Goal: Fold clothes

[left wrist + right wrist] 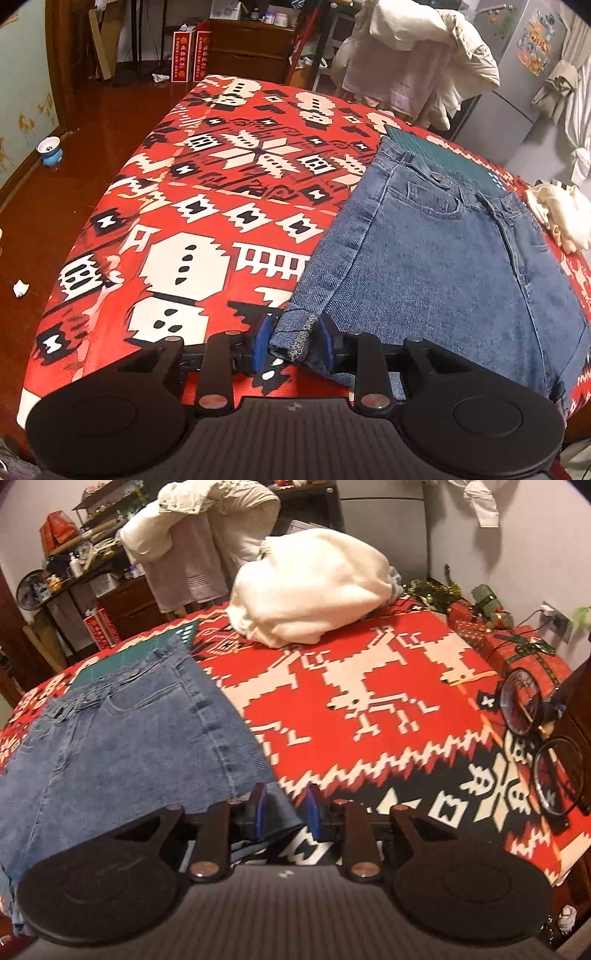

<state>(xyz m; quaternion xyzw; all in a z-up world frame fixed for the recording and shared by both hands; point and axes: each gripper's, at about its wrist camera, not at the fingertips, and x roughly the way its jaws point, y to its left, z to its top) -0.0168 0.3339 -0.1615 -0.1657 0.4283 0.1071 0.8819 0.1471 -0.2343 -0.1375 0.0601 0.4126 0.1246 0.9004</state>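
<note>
Jeans (pixel 424 254) laid flat on blanket (pixel 192 206), right of left-wrist frame | left gripper (pixel 291 341) clamped on hem corner | right gripper (pixel 284 810) apart, astride opposite edge | both corners should be lifted evenly before folding.

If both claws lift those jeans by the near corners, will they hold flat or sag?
The jeans would probably sag between the left claw and right claw; the hem already bends. The thick denim looks fairly heavy, likely unslippery on the woven blanket.
</note>
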